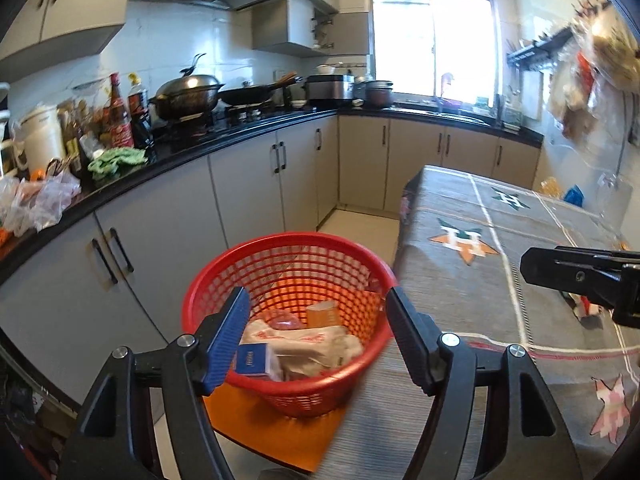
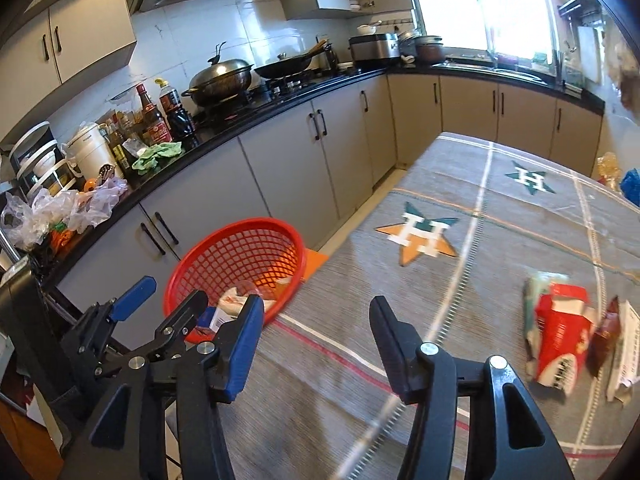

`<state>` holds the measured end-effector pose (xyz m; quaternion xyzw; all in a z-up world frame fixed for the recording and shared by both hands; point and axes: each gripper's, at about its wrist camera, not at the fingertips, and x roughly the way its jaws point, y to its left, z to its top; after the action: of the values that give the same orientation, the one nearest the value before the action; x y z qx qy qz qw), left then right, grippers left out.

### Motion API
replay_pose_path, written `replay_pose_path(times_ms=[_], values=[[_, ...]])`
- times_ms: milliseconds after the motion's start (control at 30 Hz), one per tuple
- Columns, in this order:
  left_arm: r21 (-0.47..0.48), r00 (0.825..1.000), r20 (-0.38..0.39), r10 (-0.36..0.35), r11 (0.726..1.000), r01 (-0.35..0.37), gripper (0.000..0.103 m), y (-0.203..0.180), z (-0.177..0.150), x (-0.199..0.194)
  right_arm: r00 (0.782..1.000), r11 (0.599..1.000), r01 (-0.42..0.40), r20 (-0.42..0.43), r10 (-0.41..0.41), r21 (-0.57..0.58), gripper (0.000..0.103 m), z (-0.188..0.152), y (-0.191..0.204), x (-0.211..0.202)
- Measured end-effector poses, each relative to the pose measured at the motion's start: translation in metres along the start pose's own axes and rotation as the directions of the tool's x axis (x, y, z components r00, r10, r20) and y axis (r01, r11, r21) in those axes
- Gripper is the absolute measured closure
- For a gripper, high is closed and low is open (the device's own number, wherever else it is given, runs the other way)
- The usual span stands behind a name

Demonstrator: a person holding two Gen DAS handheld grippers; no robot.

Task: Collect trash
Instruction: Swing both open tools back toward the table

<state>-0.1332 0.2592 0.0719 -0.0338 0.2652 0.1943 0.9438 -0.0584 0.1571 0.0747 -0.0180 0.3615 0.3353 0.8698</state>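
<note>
A red mesh basket (image 1: 288, 248) stands on an orange stool (image 1: 280, 432) beside the table. It holds a blue box (image 1: 252, 360), a white printed wrapper (image 1: 304, 340) and an orange carton (image 1: 322, 312). My left gripper (image 1: 316, 304) hangs open above the basket's near rim with nothing between its fingers. My right gripper (image 2: 316, 306) is open and empty over the grey cloth of the table (image 2: 400, 320), close to the basket (image 2: 236, 228). To its right on the cloth lie a crushed red carton (image 2: 560, 336), a dark brown wrapper (image 2: 606, 336) and a white paper (image 2: 628, 352).
A black counter (image 1: 224, 140) with grey cabinets runs along the left, crowded with bottles, woks, a green cloth (image 1: 116, 160) and plastic bags (image 2: 60, 212). The left gripper (image 2: 172, 288) shows at the left of the right wrist view. A narrow strip of floor separates cabinets and table.
</note>
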Motion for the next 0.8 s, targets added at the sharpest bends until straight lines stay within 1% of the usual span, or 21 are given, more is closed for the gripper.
replay_pose_path(times_ms=[233,467,800], values=[[0.07,1.0,0.006,-0.031,0.997,0.031,0.033,-0.038,0.001,-0.01,0.999,0.999,0.032,0.024,-0.034,0.043,0.044,-0.016,-0.029,-0.024],[0.14,0.998,0.0,-0.067,0.988,0.066,0.033,-0.078,-0.004,-0.018,0.997,0.993,0.054,0.051,-0.059,0.108,0.044,-0.033,-0.064,-0.052],[0.247,0.993,-0.02,-0.12,0.961,0.122,0.032,-0.135,-0.011,-0.027,0.991,0.976,0.09,0.076,-0.107,0.196,0.044,-0.051,-0.111,-0.086]])
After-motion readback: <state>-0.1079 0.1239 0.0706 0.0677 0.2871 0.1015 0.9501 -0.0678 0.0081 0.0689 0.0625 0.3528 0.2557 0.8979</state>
